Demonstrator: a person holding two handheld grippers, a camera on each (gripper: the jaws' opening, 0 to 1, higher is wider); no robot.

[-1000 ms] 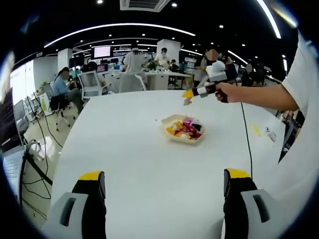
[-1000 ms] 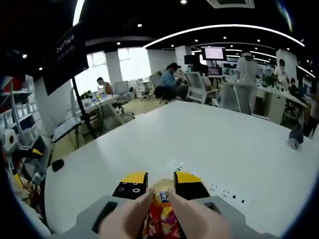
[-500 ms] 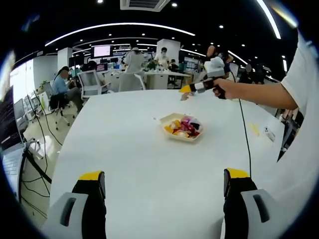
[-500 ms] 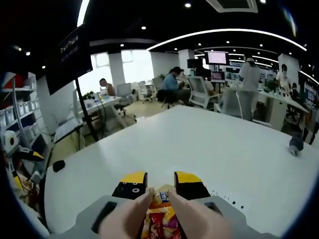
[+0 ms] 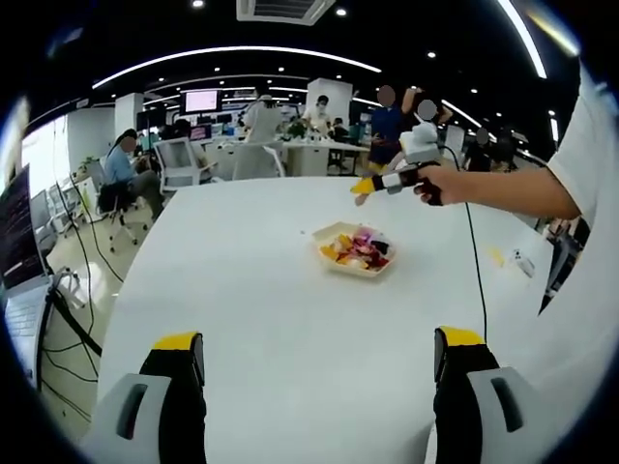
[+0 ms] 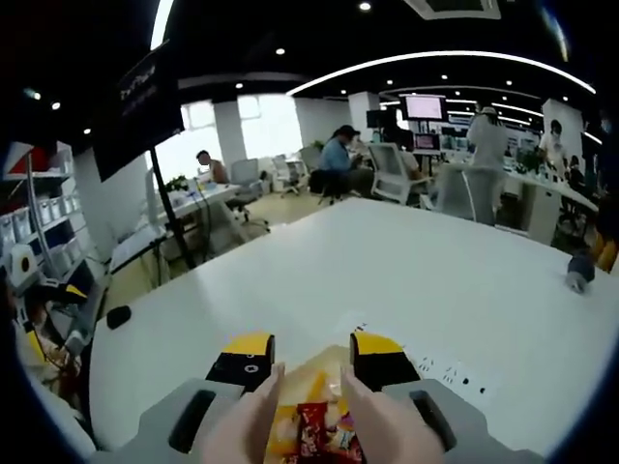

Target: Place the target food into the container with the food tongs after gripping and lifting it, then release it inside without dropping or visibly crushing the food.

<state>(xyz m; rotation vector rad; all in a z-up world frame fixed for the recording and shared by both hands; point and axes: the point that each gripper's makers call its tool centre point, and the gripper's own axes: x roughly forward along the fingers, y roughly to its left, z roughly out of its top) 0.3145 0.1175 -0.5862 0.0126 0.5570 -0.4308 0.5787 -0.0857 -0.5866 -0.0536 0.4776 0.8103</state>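
Observation:
A beige tray (image 5: 323, 240) of mixed colourful snack packets sits mid-table on the white table (image 5: 251, 290). My left gripper (image 5: 319, 353) hangs low over the near table edge, jaws wide apart and empty. A hand holds my right gripper (image 5: 365, 184) above the table just beyond the tray. In the right gripper view, that gripper (image 6: 311, 353) has its yellow-tipped jaws parted, with flesh-coloured tong arms (image 6: 253, 425) spread below them. A red packet (image 6: 314, 430) lies between the arms with gaps on both sides, over the tray (image 6: 314, 372) and its yellow snacks.
A black cable (image 5: 476, 271) trails across the table's right side, near a small white object (image 5: 523, 262) and a yellow scrap (image 5: 494, 253). Sockets (image 6: 440, 372) are set in the tabletop. A dark object (image 6: 578, 271) lies far right. Office chairs, desks and people stand beyond the table.
The right gripper's jaws and tong arms have spread apart; the red packet they pinched now sits loose between them. In the left gripper view the right gripper dipped slightly lower. The left gripper kept still.

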